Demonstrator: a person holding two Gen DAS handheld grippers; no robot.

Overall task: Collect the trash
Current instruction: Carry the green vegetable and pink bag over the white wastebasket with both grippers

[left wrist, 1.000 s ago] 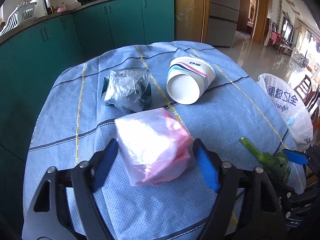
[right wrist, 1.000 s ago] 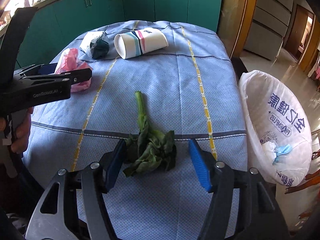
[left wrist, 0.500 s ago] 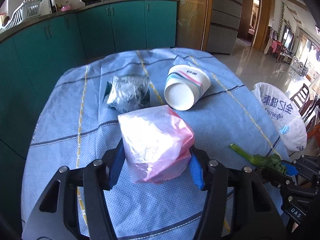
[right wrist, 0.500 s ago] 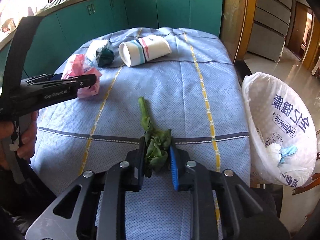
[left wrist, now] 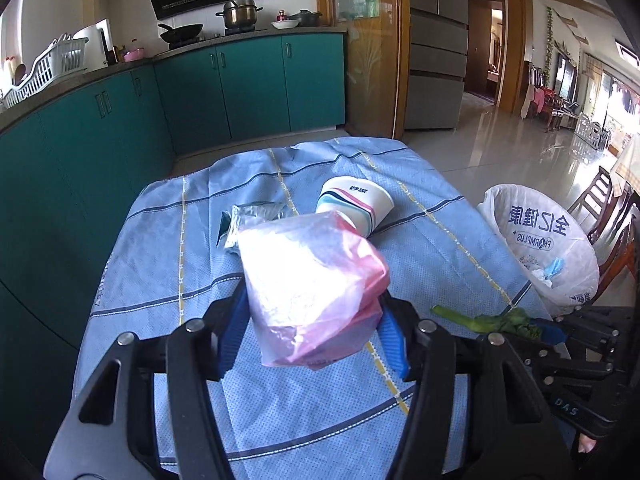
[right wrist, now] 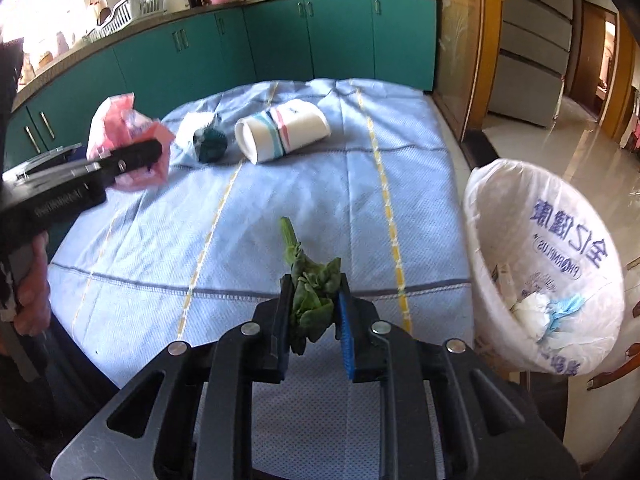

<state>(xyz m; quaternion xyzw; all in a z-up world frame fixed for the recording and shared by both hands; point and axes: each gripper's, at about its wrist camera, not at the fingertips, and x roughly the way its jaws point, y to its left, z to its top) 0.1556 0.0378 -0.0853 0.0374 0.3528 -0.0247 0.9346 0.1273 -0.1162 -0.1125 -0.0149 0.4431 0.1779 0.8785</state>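
My left gripper (left wrist: 312, 332) is shut on a crumpled pink plastic bag (left wrist: 308, 280) and holds it above the blue tablecloth (left wrist: 160, 272); the bag also shows in the right wrist view (right wrist: 128, 148). My right gripper (right wrist: 314, 320) is shut on a wilted green vegetable stalk (right wrist: 308, 288), lifted off the cloth. A paper cup (right wrist: 280, 132) lies on its side at the far end, beside a dark crumpled wrapper (right wrist: 210, 142). The white bag-lined trash bin (right wrist: 540, 264) stands off the table's right edge.
Teal kitchen cabinets (left wrist: 200, 92) run behind and to the left of the table. A wooden chair (left wrist: 612, 216) stands beyond the bin. The bin holds some white and blue scraps (right wrist: 548, 308).
Both grippers closed on their items, the left on the pink bag and the right on the green stalk, and lifted them off the tablecloth.
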